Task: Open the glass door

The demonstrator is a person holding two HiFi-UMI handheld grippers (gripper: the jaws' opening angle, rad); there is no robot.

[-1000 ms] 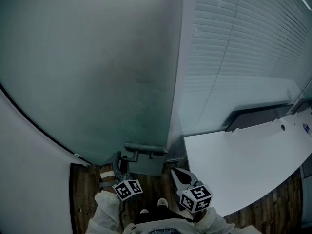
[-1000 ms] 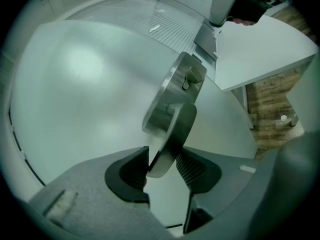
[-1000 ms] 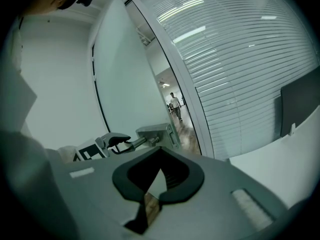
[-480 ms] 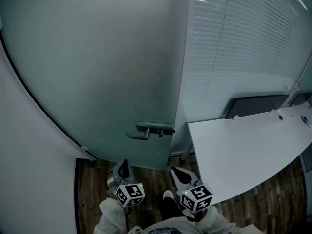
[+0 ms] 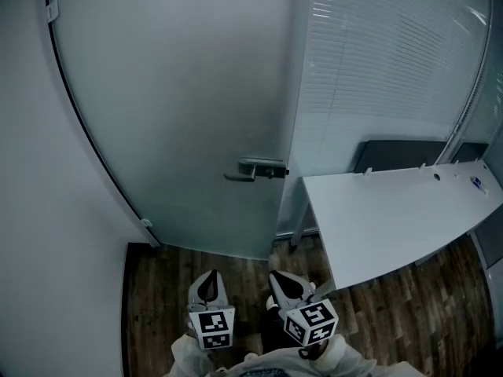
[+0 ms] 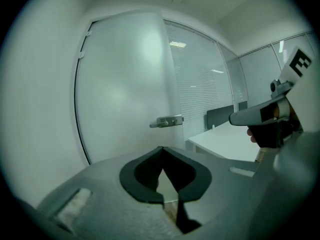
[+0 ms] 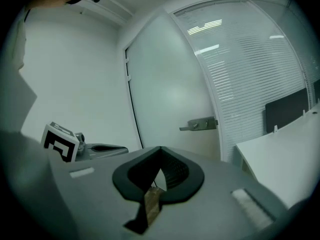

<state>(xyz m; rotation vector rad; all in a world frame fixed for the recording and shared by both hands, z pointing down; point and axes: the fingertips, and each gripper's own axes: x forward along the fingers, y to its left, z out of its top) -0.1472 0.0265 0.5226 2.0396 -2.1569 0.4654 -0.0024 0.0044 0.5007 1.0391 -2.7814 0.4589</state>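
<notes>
The frosted glass door (image 5: 181, 93) stands closed in its frame, its metal lever handle (image 5: 255, 169) on the right edge. Both grippers hang low over the wooden floor, well back from the door and touching nothing. My left gripper (image 5: 207, 278) is shut, its tips meeting with nothing between them. My right gripper (image 5: 280, 277) beside it is shut and empty too. The handle (image 6: 167, 121) lies far ahead in the left gripper view, beyond the shut left gripper (image 6: 161, 149). It shows again as the handle (image 7: 200, 124) beyond the right gripper (image 7: 160, 149).
A white desk (image 5: 393, 210) juts out at the right, close to the door's handle side. A glass wall with blinds (image 5: 377, 61) runs behind it. A white wall (image 5: 47, 171) closes the left side. Dark wooden floor (image 5: 165, 265) lies between me and the door.
Both grippers have pulled back from the door, so the handle now sits much farther off. The left gripper, open next to the handle a second ago, has come away, rolled upright and shut.
</notes>
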